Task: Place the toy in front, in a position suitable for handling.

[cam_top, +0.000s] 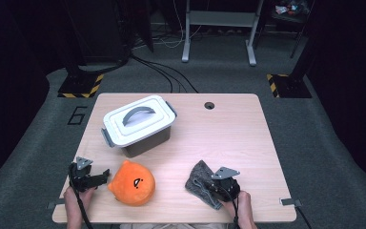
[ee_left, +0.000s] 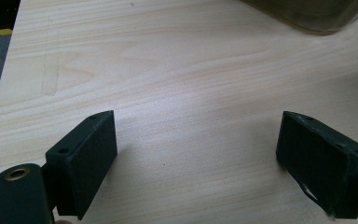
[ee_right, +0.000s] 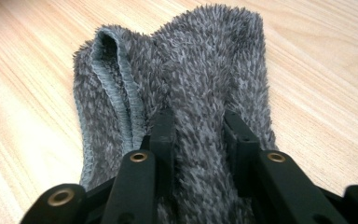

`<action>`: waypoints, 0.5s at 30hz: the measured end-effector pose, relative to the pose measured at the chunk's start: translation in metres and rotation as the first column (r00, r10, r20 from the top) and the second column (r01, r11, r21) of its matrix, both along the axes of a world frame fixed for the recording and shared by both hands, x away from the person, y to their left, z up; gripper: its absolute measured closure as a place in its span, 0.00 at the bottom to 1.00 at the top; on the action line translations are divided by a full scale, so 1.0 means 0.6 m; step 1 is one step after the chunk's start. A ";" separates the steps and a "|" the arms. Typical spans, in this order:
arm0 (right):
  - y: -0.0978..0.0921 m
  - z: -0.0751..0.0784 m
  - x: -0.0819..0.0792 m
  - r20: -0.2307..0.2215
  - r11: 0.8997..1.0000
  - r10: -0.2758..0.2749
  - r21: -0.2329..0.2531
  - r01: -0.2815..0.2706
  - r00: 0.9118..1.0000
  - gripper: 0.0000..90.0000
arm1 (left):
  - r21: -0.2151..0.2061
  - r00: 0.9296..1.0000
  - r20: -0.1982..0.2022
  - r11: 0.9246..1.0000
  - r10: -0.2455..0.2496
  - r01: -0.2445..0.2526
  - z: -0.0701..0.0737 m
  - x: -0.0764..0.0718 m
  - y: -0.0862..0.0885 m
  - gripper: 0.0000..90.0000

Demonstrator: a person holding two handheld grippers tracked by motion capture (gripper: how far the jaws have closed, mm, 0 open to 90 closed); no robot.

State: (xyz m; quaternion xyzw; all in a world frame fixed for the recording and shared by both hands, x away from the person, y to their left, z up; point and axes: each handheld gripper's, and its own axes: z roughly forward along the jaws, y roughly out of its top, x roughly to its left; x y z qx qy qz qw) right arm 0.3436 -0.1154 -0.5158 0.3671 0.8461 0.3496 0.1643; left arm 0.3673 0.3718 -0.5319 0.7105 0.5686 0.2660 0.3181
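From the high view, the grey fleece cloth [cam_top: 201, 183] lies near the front edge of the counter [cam_top: 228, 129], right of centre, its long axis running from the front edge up and leftward toward the middle of the counter. The right gripper [cam_top: 217, 188] sits on the cloth's near end, so the cloth stretches away ahead of its fingers, and this hand is plainly the nearer one to it. The left gripper [cam_top: 106, 174] rests near the front left corner, pointing right at an orange plush toy [cam_top: 132, 182] that lies just beside it; the toy sits between the two hands. A white lidded storage box [cam_top: 139, 123] with a grey handle stands further back, left of centre, well apart from the cloth. In the left gripper view, the left gripper [ee_left: 196, 154] has its fingers [ee_left: 85, 158] spread wide with only bare counter between them, holding nothing; a corner of the box shows at the top right. In the right gripper view, the right gripper [ee_right: 198, 140] has its fingers [ee_right: 162, 135] drawn in close on a raised ridge of the cloth [ee_right: 205, 70], pinching a fold of the pile between them. The cloth runs straight ahead along the gripper's own line, its hemmed edge curling up on the left, so I judge a lift would take it up by its near end.
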 end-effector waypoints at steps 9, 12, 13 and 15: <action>-0.015 0.014 -0.007 0.022 0.999 -0.010 0.033 0.009 1.000 0.81 | 0.001 1.000 -0.001 1.000 -0.001 0.001 0.000 0.000 0.000 0.13; -0.022 0.023 -0.010 0.028 0.999 -0.018 0.044 0.017 0.999 0.81 | 0.000 1.000 0.000 1.000 0.000 0.000 0.000 0.000 0.000 0.13; -0.028 0.032 -0.011 0.044 0.998 -0.023 0.051 0.021 0.999 0.81 | 0.001 1.000 0.000 1.000 -0.001 0.001 0.000 0.000 0.000 0.13; -0.033 0.038 -0.014 0.048 0.998 -0.039 0.060 0.036 0.998 0.81 | 0.001 1.000 0.000 1.000 -0.001 0.001 0.000 0.000 0.000 0.13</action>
